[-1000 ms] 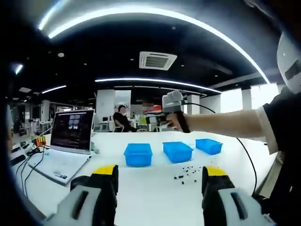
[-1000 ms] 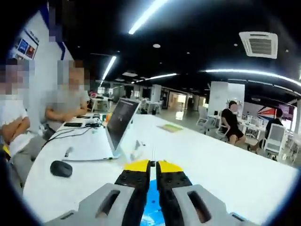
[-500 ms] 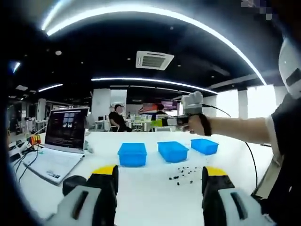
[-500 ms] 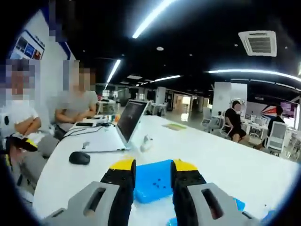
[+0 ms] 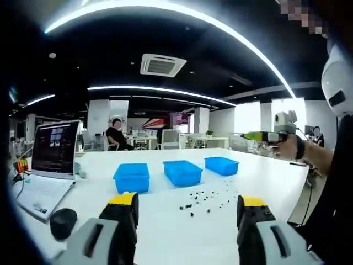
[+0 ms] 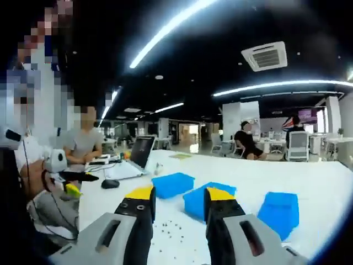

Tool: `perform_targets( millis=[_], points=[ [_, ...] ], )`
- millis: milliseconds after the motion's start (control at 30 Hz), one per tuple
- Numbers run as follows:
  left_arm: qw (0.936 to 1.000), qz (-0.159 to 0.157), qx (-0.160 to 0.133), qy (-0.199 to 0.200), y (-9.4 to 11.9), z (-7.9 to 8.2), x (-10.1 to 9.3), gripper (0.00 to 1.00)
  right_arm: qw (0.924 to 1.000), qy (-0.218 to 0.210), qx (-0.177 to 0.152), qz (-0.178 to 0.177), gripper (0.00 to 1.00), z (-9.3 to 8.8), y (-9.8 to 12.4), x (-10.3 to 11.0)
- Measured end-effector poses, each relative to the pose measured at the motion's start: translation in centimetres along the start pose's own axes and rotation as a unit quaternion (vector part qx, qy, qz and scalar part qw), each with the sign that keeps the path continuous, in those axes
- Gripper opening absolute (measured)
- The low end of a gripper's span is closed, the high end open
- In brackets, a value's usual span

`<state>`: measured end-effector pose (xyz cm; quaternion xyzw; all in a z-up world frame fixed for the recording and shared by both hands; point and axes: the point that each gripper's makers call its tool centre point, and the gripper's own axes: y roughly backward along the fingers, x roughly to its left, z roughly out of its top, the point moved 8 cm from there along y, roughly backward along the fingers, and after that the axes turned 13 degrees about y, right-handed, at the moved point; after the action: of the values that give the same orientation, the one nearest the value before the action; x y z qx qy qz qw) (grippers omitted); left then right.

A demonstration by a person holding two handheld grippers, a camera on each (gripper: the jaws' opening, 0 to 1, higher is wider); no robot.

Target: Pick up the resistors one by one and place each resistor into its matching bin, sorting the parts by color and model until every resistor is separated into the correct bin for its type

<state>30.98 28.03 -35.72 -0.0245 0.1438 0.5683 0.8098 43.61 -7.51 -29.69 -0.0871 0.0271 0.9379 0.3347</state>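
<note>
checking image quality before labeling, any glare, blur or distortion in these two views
Left gripper view: strong fisheye bends the ceiling light strip into an arc; windows at right blow out white; the bins are sharp, the resistors only dark specks. Right gripper view: same curvature, white table glares bright, ceiling dark, and the own gripper looks slightly soft up close.

We are seeing three blue bins (image 5: 131, 176) (image 5: 182, 171) (image 5: 222, 165) across the middle of the left gripper view, one laptop (image 5: 47, 165) and one mouse (image 5: 63, 222) at lower left, and many small dark resistors (image 5: 204, 200), too tiny to count.
</note>
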Motion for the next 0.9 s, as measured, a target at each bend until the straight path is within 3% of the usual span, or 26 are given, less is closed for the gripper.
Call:
perform_targets(
  millis=[133,233,500,733,833,900],
  points=[
    [0.9999,0.006,0.015,0.004,-0.5,-0.8,0.4,0.73,0.9986,-0.002,0.018,-0.050,0.37,-1.6,4.8,1.1],
    [0.9996,0.000,0.026,0.007,-0.9,-1.2,0.4,0.73,0.9964,0.004,0.040,-0.074,0.38,-2.5,7.1,2.1],
    [0.9991,-0.015,0.040,0.003,-0.5,-1.6,-0.1,0.73,0.9946,0.011,0.075,-0.071,0.38,-3.2,8.7,2.1],
    [0.9983,-0.022,0.053,0.006,0.8,-2.7,-0.7,0.73,0.9953,0.040,0.087,0.013,0.37,-1.7,5.1,1.7],
    [0.9980,-0.024,0.059,0.006,1.3,-3.0,-0.9,0.73,0.9903,0.062,0.101,0.073,0.37,-1.1,3.0,2.3],
    [0.9978,-0.026,0.061,0.005,1.5,-3.1,-1.1,0.73,0.9821,0.083,0.118,0.121,0.37,-1.1,1.3,2.8]
  ],
)
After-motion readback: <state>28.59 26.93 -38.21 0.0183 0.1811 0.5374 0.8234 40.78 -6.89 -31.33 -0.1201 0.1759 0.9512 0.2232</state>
